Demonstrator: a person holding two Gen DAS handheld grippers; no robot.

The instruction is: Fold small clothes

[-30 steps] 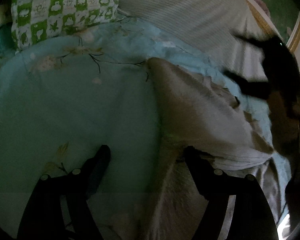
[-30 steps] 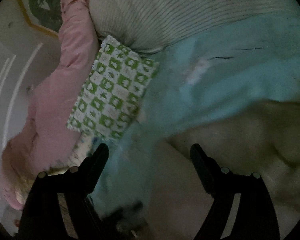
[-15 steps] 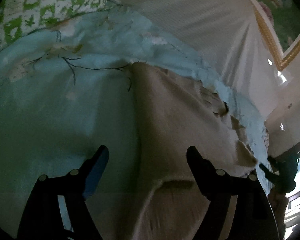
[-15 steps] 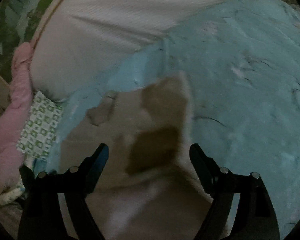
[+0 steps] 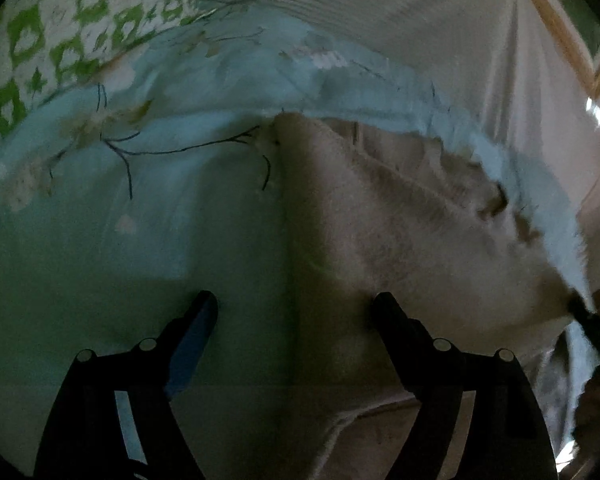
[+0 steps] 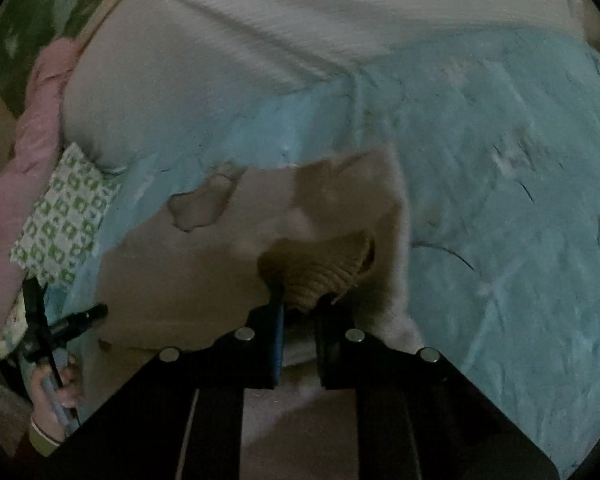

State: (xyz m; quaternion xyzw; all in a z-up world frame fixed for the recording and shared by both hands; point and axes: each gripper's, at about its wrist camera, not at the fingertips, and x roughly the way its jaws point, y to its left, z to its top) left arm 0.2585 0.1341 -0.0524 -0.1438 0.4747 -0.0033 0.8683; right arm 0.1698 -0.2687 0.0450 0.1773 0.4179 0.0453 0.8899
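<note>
Beige garment lies spread on a light blue floral bedspread, its left edge running up between the fingers of the left gripper. That gripper points steeply downward over the bed with its jaws spread wide, one finger above bare bedspread, the other above the cloth; whether either pad touches the fabric cannot be told. In the right wrist view the right gripper also tilts down, and its jaws, which have just been closing, are pinched together on a darker ribbed cuff or hem of the same garment, bunching the knit between the pads. The person's left hand shows at the lower left of that view, wrapped around the handle of the other tool, near the garment's far edge. A green-and-white patterned pillow rests at the bedspread's edge beside a pink quilt, and a pale ribbed sheet covers the bed beyond the blue cover. No containers are in view.
</note>
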